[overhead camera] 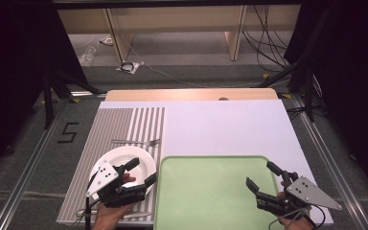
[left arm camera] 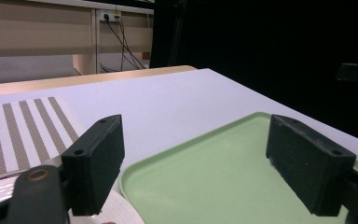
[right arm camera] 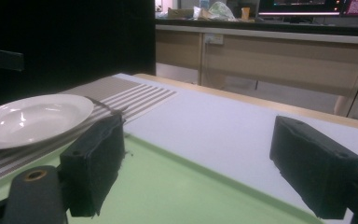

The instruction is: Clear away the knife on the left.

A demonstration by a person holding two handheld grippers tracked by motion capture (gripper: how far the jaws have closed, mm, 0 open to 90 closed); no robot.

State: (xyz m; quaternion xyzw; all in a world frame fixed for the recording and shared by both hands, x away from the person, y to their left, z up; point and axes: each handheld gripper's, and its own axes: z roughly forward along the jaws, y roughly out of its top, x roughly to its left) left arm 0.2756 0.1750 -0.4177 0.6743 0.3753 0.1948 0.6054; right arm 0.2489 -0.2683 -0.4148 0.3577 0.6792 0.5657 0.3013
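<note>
A single black digit "5" [overhead camera: 68,132] was marked on the grey floor to the left of the table, seen from the high view; no other writing, label or brand could be read

I see two black tongs, left [overhead camera: 140,172] and right [overhead camera: 258,175], each with blocky screw-holed pads [left arm camera: 94,161], a grey perforated three-cornered plate and a thin trailing cable.
</note>
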